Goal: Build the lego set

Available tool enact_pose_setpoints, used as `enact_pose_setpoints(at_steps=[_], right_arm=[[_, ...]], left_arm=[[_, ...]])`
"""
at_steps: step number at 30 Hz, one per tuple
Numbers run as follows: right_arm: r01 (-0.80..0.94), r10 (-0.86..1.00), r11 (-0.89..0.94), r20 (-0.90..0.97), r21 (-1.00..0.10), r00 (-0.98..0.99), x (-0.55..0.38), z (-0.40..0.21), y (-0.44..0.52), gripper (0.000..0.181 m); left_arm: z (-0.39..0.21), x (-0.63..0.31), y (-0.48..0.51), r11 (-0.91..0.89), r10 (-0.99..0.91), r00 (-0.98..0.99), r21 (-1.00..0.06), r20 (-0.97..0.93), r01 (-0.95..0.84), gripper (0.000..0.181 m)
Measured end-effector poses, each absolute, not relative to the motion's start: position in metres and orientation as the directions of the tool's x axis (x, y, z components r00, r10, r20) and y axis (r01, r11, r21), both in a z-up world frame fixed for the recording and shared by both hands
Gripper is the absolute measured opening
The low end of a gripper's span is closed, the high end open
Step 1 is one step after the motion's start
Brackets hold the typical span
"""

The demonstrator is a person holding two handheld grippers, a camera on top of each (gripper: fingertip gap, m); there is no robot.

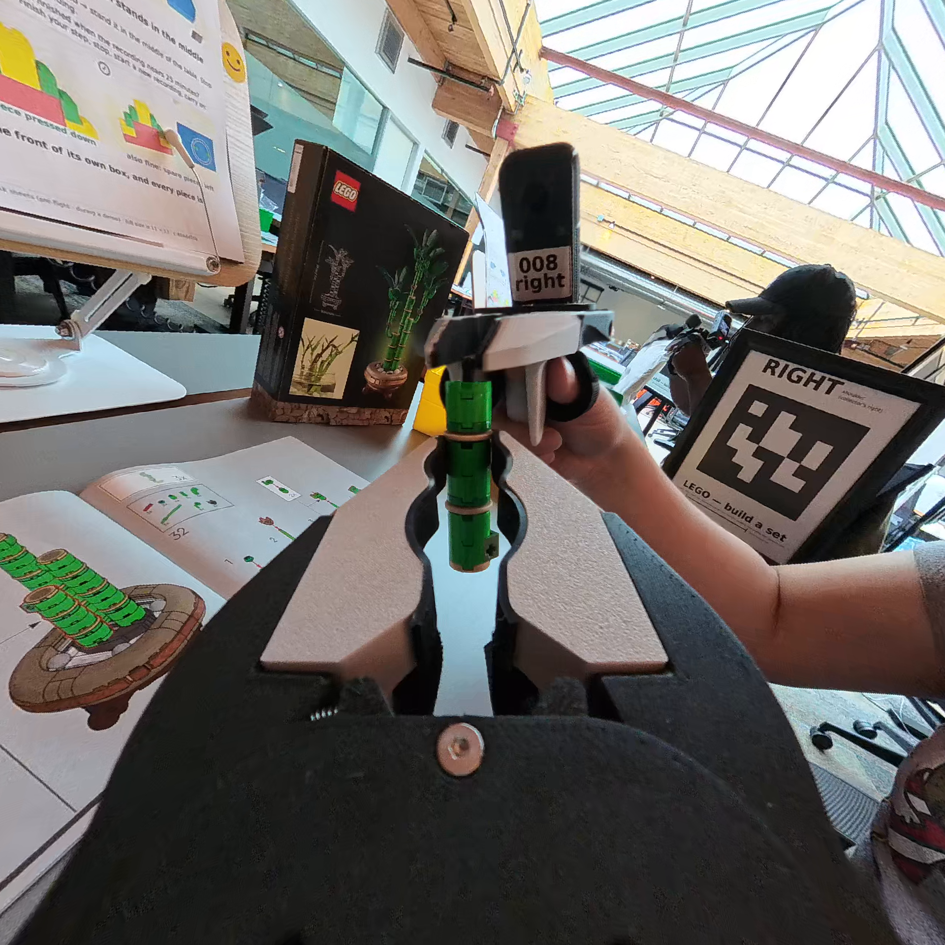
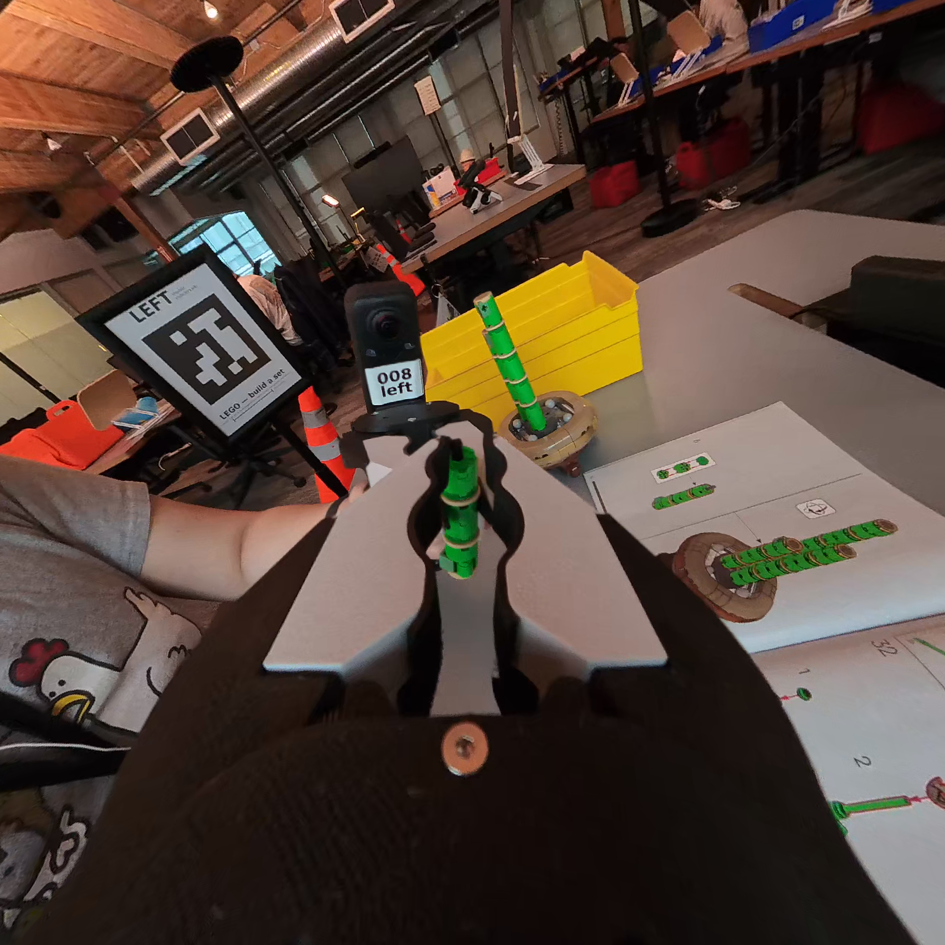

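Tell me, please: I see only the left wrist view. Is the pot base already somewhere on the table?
Observer: Yes, a round tan base stands on the table, before the yellow bin.
Operator: Is any stalk in it?
Observer: One long green stalk, with more segments than the short green stalk you hold.
Operator: Where is the booklet from it?
Observer: The open booklet lies close beside the base.

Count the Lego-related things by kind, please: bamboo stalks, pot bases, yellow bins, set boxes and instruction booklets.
Bamboo stalks: 2, one held, one standing
Pot base: 1
Yellow bin: 1
Set box: 1
Instruction booklet: 1
Total: 6
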State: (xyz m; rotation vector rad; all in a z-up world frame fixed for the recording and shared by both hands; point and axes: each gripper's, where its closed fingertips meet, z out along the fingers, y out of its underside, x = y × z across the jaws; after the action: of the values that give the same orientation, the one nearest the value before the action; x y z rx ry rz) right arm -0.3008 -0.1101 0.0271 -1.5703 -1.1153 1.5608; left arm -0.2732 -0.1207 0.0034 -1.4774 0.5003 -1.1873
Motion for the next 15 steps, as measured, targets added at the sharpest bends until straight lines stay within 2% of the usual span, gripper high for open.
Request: enact_pose_setpoints(at_steps=[4,10,15], right_arm=[[0.135,0.886,-0.436,-0.451,-0.890,-0.109,-0.3009,0.0249,-0.1144,0.003],[0.138,0.873,-0.454,-0.470,-0.880,-0.129,-0.3007,0.0236,-0.1158,0.003],[0.131,0.880,-0.434,-0.450,-0.892,-0.149,-0.2986,0.0280,-0.1180,0.002]], left_arm=[[0.0024,-0.2734,-0.1201,-0.300,-0.822,0.403,-0.907,0.403,0.296,0.014],[0.0010,-0.2744,-0.1200,-0.254,-0.823,0.452,-0.935,0.343,0.247,0.014],[0.0056,-0.2723,-0.1242,-0.264,-0.850,0.390,-0.927,0.355,0.267,0.014]])
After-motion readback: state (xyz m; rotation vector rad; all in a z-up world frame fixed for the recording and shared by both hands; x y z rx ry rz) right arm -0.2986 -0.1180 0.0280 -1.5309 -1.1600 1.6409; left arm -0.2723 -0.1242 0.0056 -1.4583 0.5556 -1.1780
